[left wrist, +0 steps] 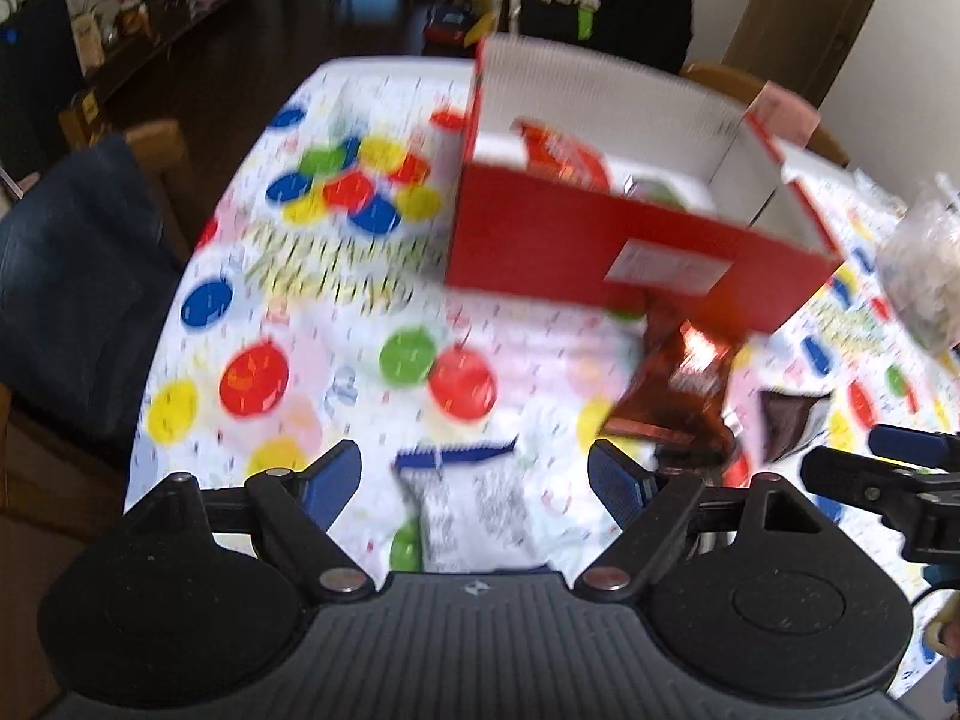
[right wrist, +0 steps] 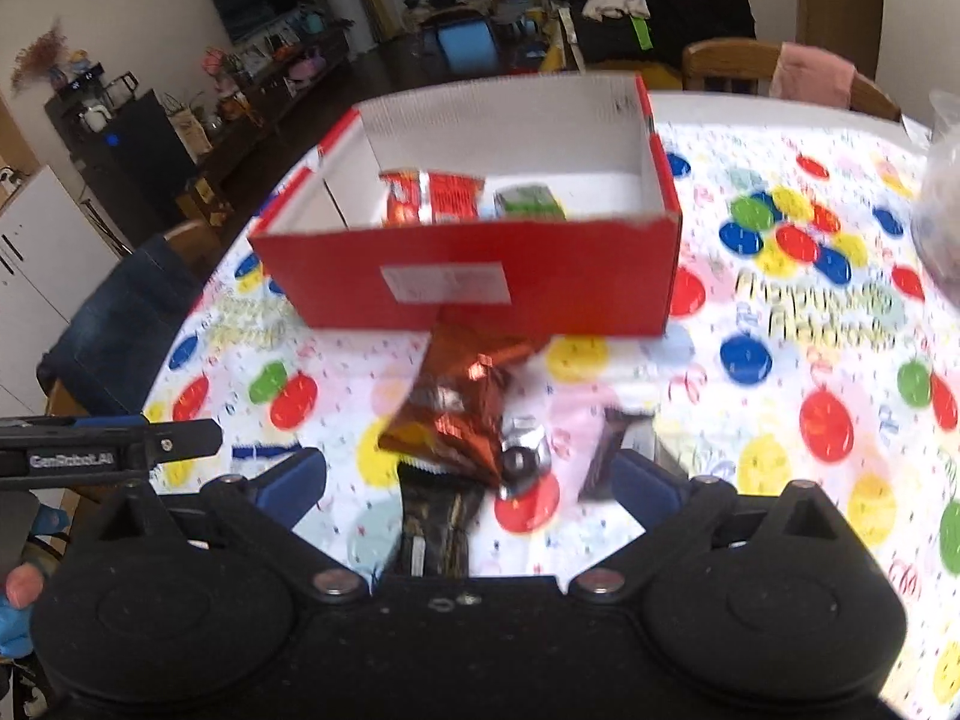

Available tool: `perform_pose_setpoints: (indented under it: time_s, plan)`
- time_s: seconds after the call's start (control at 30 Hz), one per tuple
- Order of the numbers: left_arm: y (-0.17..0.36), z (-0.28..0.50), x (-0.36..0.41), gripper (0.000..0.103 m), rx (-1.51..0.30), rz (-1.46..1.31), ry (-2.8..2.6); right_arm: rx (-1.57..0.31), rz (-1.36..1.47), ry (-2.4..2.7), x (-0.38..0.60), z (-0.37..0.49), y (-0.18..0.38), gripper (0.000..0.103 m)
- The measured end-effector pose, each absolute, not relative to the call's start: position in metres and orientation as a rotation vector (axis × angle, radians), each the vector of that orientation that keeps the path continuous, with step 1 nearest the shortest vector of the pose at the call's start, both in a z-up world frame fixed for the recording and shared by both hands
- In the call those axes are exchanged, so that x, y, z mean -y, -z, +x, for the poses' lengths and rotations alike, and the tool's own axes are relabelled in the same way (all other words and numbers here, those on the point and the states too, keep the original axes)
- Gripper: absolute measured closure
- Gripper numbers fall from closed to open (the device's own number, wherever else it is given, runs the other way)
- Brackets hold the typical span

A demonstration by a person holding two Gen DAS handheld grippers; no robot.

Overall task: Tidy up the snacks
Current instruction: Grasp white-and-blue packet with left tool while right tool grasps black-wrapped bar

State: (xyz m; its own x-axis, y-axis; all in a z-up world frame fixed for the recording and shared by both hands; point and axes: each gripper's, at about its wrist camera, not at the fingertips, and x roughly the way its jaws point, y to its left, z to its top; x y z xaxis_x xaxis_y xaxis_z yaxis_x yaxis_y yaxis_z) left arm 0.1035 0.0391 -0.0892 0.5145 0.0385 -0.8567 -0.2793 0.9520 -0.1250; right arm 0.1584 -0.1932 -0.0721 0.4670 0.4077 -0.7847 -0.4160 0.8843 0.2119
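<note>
A red box (left wrist: 606,246) (right wrist: 468,276) stands open on the table, holding a red snack pack (right wrist: 432,198) (left wrist: 564,156) and a green pack (right wrist: 528,204). A shiny brown snack bag (right wrist: 462,408) (left wrist: 672,384) lies in front of it. My left gripper (left wrist: 474,474) is open above a white and blue packet (left wrist: 468,504). My right gripper (right wrist: 468,480) is open over a dark snack bar (right wrist: 435,522), next to a silver wrapped piece (right wrist: 522,462) and a dark brown wrapper (right wrist: 606,450) (left wrist: 786,426). The right gripper also shows in the left wrist view (left wrist: 882,468).
The table (left wrist: 336,324) (right wrist: 780,360) has a white cloth with coloured dots. A clear bag (left wrist: 924,264) (right wrist: 942,204) sits at the right edge. Wooden chairs (right wrist: 780,69) and a chair with a blue cushion (left wrist: 78,276) surround it.
</note>
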Motion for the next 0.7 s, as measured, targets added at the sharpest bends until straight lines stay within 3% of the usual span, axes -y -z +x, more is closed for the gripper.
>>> perform_pose_setpoints:
  time_s: [0.33, 0.7]
  plan:
    - [0.133, 0.111, -0.033, 0.02, -1.132, -0.269, -0.234, -1.042, -0.152, -0.504, 0.171, 0.14, 0.11, 0.004]
    - [0.147, 0.123, -0.027, 0.02, -1.173, -0.235, -0.24, -1.084, -0.203, -0.525, 0.146, 0.147, 0.133, 0.024]
